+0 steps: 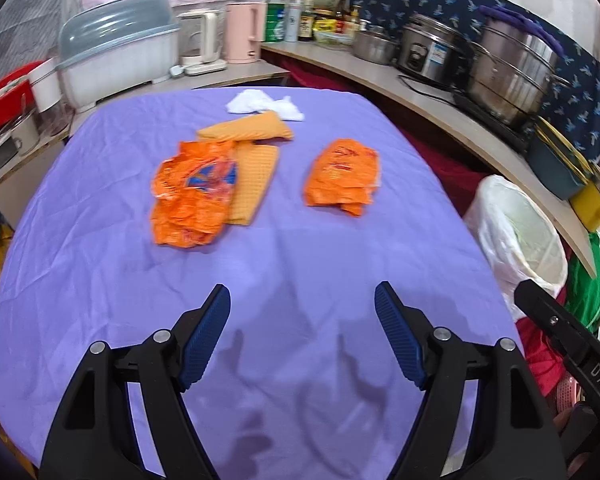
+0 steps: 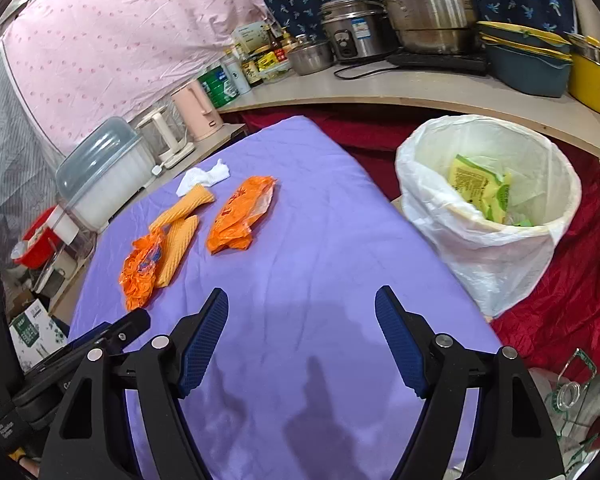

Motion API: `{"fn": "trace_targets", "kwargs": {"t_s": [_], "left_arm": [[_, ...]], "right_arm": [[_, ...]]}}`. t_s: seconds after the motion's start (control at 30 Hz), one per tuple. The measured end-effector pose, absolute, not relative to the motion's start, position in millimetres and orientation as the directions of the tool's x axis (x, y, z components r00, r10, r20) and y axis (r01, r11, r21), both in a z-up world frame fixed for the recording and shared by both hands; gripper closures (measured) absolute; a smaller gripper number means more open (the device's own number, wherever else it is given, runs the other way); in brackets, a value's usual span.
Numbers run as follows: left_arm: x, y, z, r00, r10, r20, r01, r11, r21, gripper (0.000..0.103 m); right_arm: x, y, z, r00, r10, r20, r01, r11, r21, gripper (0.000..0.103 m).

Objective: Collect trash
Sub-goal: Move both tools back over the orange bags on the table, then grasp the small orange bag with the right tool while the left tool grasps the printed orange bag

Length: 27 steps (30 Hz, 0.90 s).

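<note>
Purple cloth covers the table (image 1: 300,248). On it lie a crumpled orange wrapper (image 1: 192,196), a flatter orange wrapper (image 1: 340,178), two orange waffle cloths (image 1: 256,176) and a white tissue (image 1: 260,104) at the far end. My left gripper (image 1: 302,292) hovers open over bare cloth, short of the wrappers. My right gripper (image 2: 301,295) is also open and empty above the cloth. From it I see the flatter wrapper (image 2: 240,216) ahead and the crumpled one (image 2: 140,272) to the left. A bin with a white liner (image 2: 488,196) stands off the table's right edge and holds a yellow-green packet (image 2: 480,184).
A curved counter (image 1: 440,108) behind and right carries steel pots (image 1: 516,72), a rice cooker (image 1: 424,56), bottles and a pink kettle (image 1: 244,32). A lidded dish box (image 1: 120,64) stands at the left. Red fabric (image 2: 572,292) lies around the bin.
</note>
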<state>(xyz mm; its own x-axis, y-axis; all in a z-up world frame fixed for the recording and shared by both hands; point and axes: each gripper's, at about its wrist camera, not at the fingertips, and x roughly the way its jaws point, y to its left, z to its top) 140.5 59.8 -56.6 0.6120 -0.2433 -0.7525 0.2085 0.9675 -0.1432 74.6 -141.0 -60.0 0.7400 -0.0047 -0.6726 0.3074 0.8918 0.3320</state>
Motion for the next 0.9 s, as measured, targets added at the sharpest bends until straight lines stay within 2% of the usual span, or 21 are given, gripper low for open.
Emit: {"fn": "trace_targets", "kwargs": {"t_s": [0.3,0.43,0.9], "left_arm": [[175.3,114.8,-70.2,0.601,-0.184,-0.778,0.098,0.983,-0.156,0.032],[192.3,130.8,-71.5,0.604,-0.146,-0.784,0.049,0.988,-0.146,0.021],[263.3,146.3,-95.4,0.528,-0.138,-0.838,-0.022,0.984,-0.176,0.02]], "right_arm": [[120.1,-115.4,-70.5,0.721,0.056,-0.69,0.27,0.896,0.354,0.03],[145.0,-108.3,-73.1,0.707,0.073,-0.704,0.265,0.895,0.358,0.03],[240.5,-101.6,-101.5,0.646,0.088,-0.758,0.288,0.892,0.348,0.03]]}}
